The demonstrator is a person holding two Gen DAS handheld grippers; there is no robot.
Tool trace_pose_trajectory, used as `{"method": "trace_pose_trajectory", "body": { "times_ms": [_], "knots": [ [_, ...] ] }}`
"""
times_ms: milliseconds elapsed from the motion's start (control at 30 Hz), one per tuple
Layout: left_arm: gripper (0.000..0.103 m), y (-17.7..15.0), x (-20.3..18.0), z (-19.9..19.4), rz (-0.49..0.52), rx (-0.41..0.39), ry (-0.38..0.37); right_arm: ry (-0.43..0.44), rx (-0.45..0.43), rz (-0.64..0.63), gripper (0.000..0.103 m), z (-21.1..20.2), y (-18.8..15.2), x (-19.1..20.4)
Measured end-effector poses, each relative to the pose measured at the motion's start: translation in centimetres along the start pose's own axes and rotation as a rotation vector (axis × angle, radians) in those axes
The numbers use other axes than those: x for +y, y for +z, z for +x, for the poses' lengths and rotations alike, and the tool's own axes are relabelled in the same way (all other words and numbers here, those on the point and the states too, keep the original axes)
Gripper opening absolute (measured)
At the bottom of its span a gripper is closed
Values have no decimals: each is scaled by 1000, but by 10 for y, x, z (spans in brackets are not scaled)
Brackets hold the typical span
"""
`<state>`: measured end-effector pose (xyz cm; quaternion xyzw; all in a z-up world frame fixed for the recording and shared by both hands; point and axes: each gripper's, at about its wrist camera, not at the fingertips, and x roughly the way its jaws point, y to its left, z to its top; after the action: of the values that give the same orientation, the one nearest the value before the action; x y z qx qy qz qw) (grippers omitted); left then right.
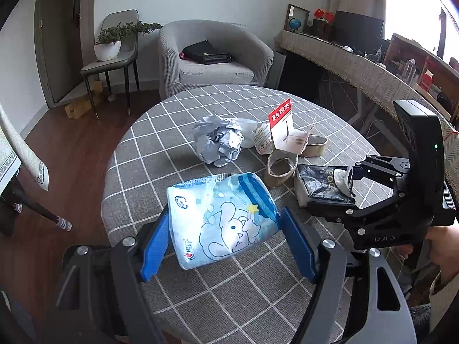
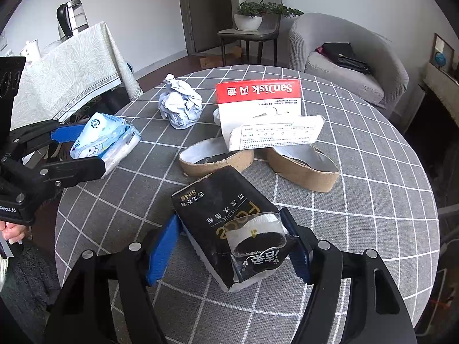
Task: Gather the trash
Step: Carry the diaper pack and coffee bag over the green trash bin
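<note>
Right wrist view alone: kettle (image 2: pixel 71 14); left jaws gripping blue pack (image 1: pixel 221 218), right jaws black pack (image 2: pixel 226 229).

Beyond your checked surface (image 1: pixel 178 114) you see a grey armchair (image 1: pixel 212 54) holding a black bag (image 1: pixel 206 53), beside a chair (image 1: pixel 114 57) bearing a potted plant (image 1: pixel 110 41).

My left wrist camera sits just behind my left gripper (image 1: pixel 226 243) and looks forward and down over the near part of the round table (image 1: pixel 330 114), very close to the cloth, with the grey armchair (image 1: pixel 212 54) far behind. My right wrist camera looks the same way from behind my right gripper (image 2: pixel 232 246), a little more to the right. Both views share the table top, the crumpled paper ball (image 1: pixel 219 140) (image 2: pixel 179 106), the armchair, and each one sees the other gripper at its edge.
</note>
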<state>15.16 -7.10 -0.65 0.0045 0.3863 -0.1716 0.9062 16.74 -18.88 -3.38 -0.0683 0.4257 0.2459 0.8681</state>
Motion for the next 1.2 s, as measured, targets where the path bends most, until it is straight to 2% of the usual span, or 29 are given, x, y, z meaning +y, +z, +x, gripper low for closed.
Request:
{"method": "trace_pose_trajectory", "body": {
  "times_ms": [800,1200],
  "knots": [
    [75,-28,119,-49,-97,-27,157,91,-70,-51,67,19,57,91],
    [75,-49,164,-45,-129,7,194,135,-87,-65,66,38,88,136]
  ]
}}
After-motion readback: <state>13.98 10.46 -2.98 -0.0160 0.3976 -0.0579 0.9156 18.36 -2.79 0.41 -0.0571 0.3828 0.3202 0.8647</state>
